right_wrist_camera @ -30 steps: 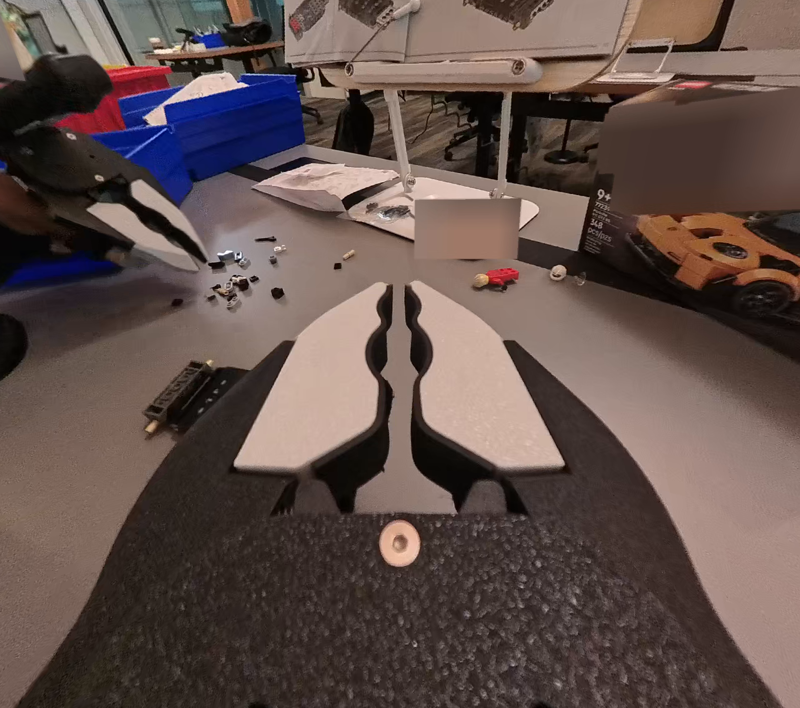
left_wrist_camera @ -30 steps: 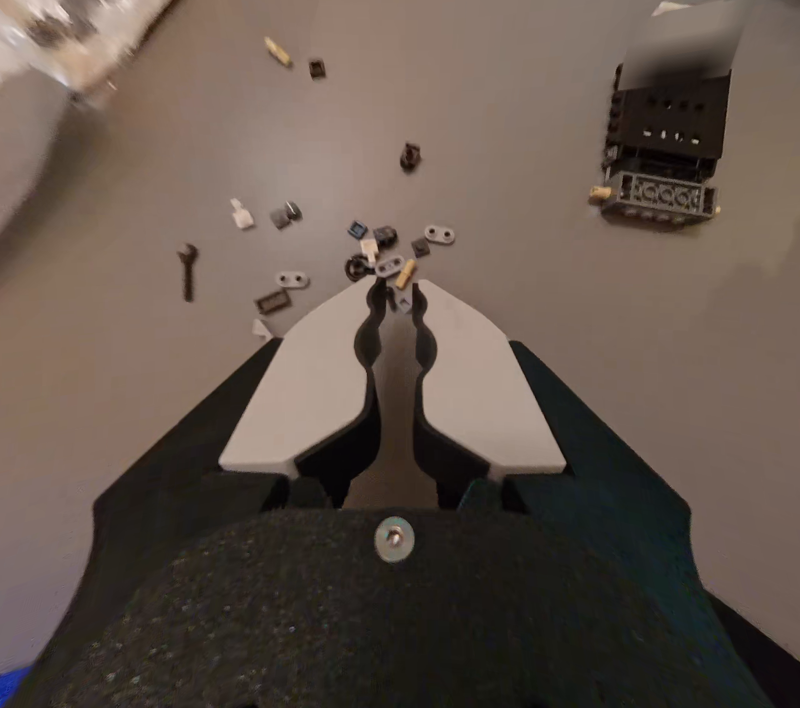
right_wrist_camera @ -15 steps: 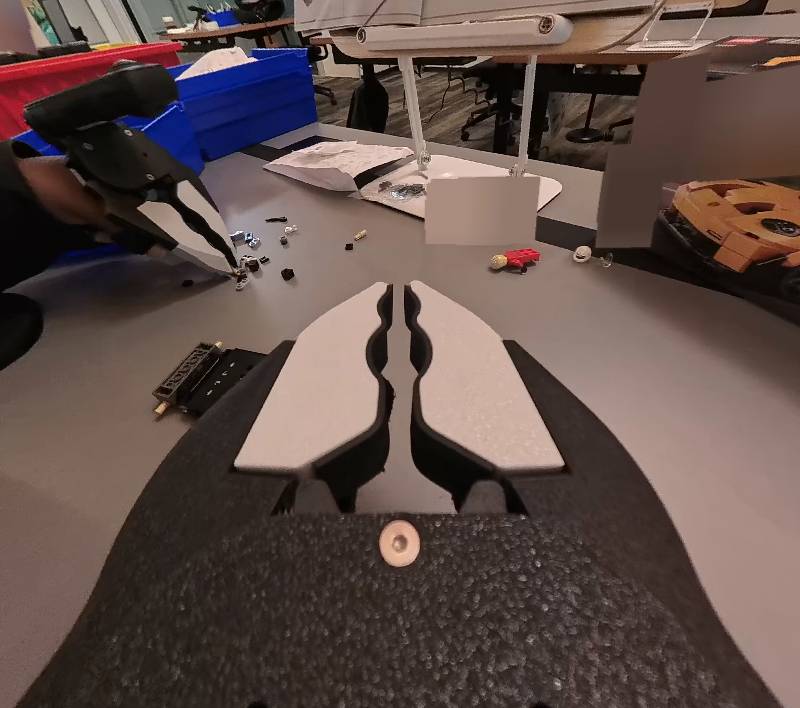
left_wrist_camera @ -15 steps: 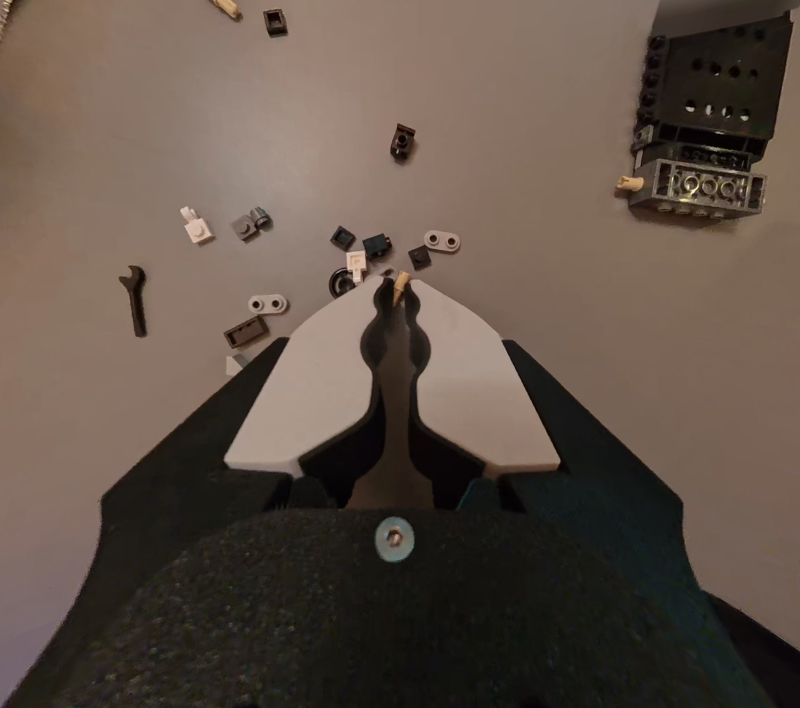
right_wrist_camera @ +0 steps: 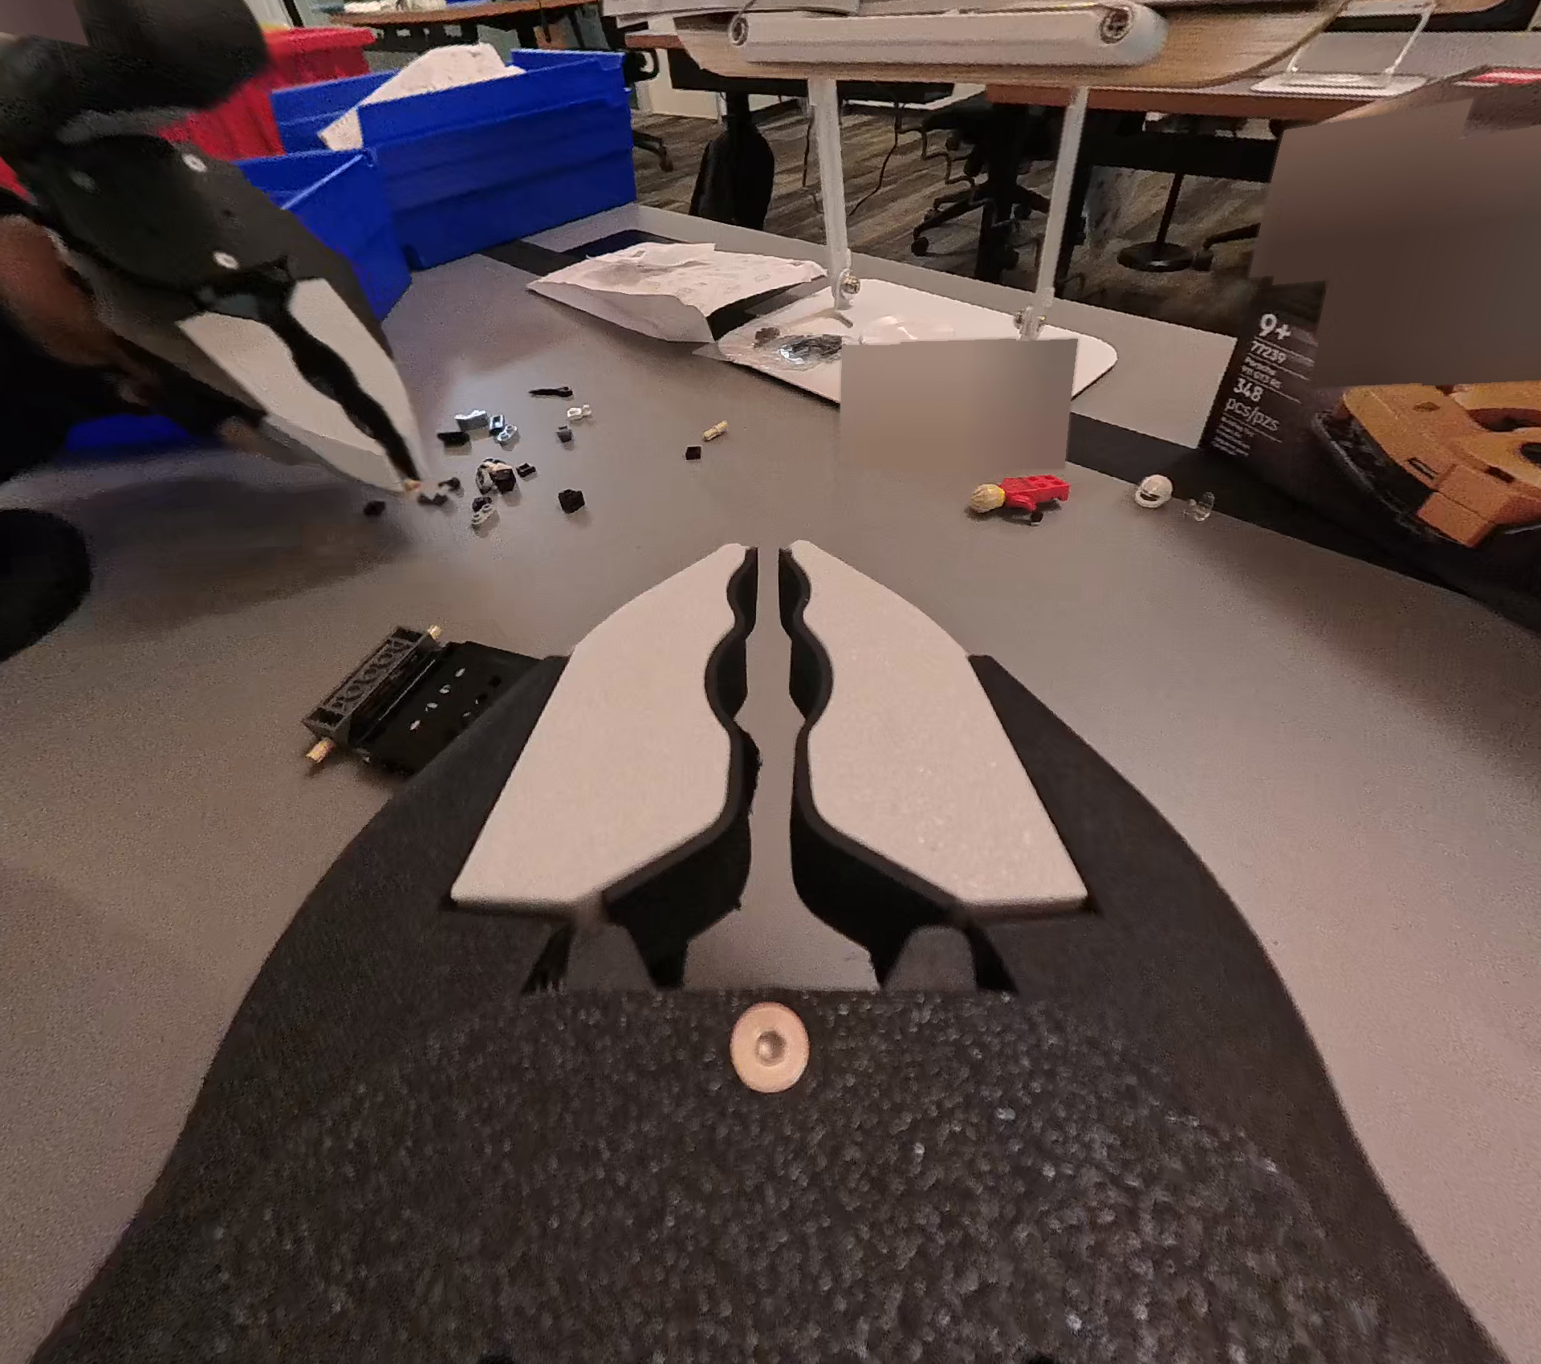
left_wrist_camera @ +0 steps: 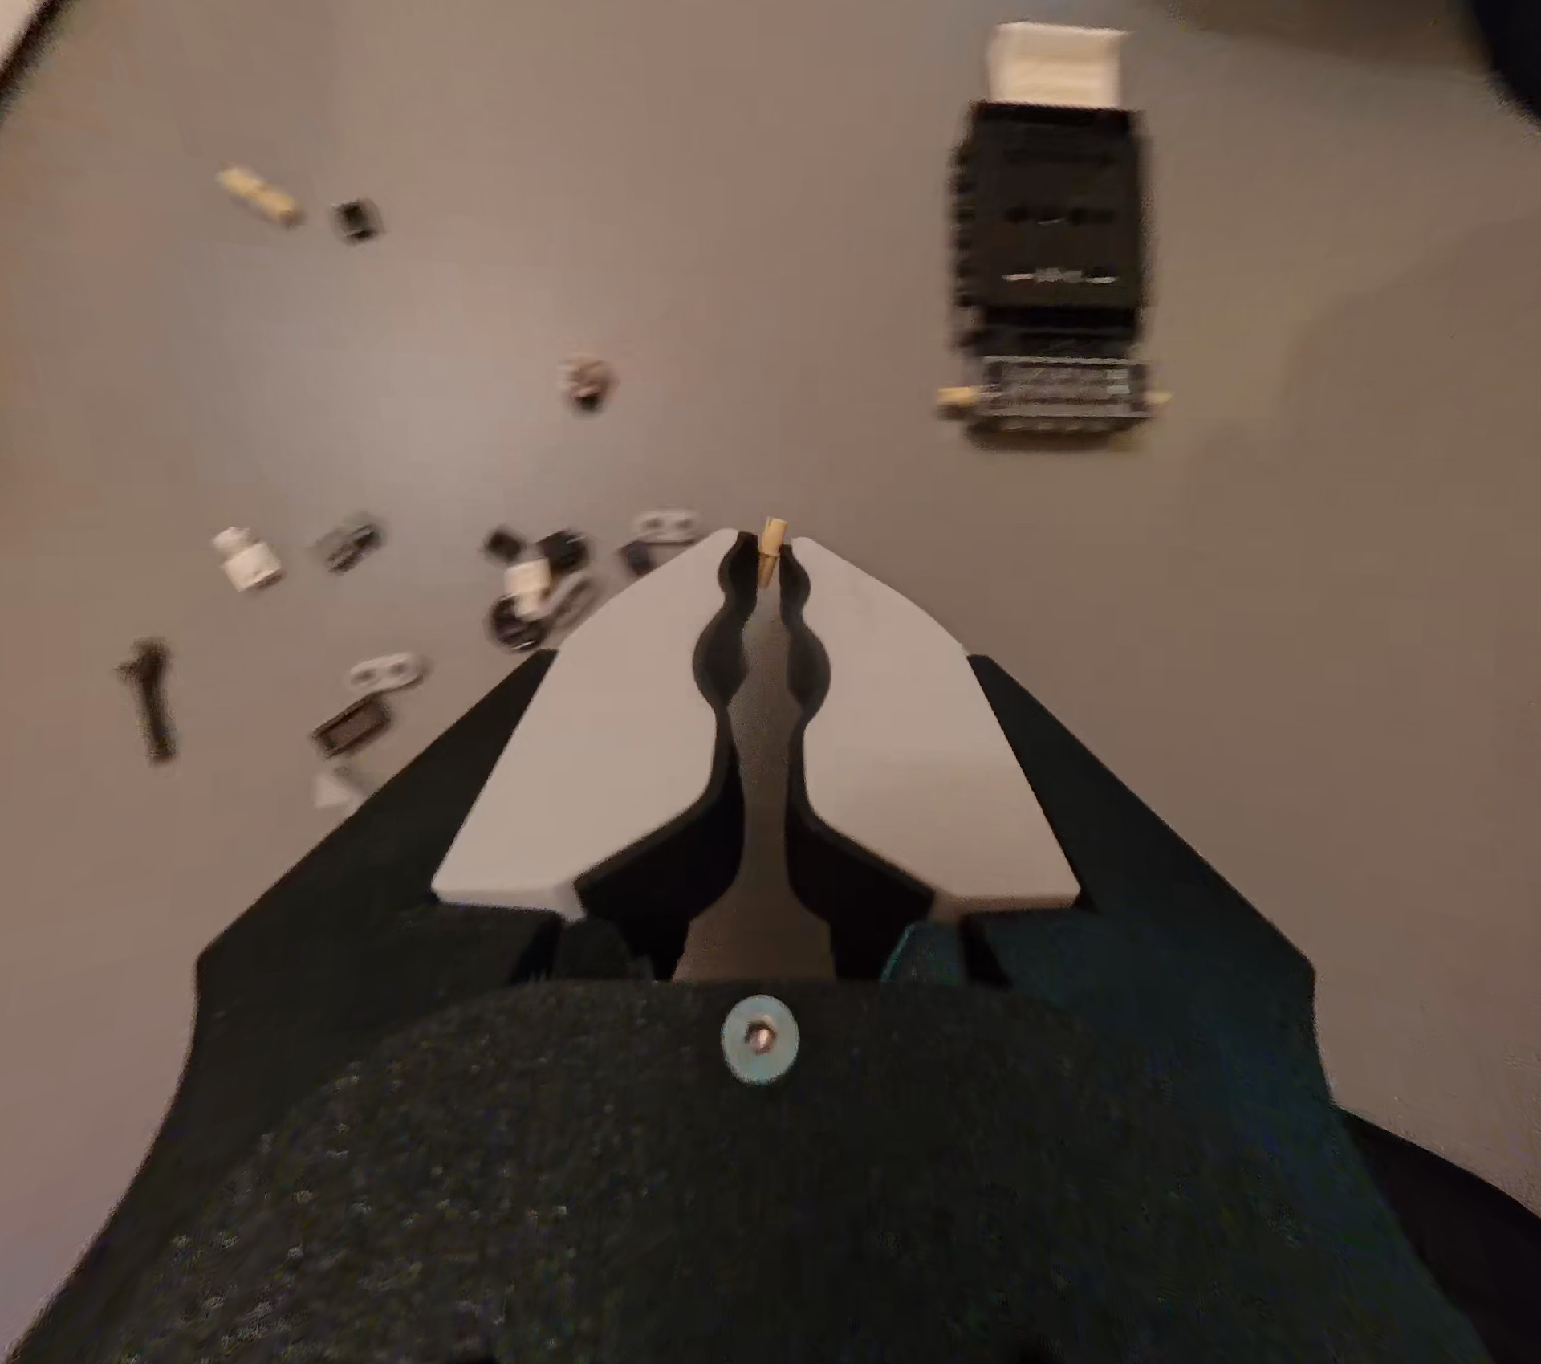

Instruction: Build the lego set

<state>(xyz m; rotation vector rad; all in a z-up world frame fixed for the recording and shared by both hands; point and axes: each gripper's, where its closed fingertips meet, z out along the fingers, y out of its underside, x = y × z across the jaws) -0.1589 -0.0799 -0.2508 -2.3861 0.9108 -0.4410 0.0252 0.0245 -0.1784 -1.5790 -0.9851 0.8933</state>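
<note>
Bins [right_wrist_camera: 500, 156] blue, white contents | left hand-held gripper [left_wrist_camera: 765, 546] pinches tan pin [left_wrist_camera: 770, 550] | right [right_wrist_camera: 768, 557] near-closed, empty

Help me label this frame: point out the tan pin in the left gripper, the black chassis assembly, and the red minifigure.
tan pin [left_wrist_camera: 772, 546], left wrist view, its exposed tip.
black chassis assembly [left_wrist_camera: 1052, 240], left wrist view, top plate.
red minifigure [right_wrist_camera: 1034, 489], right wrist view, torso.
</note>
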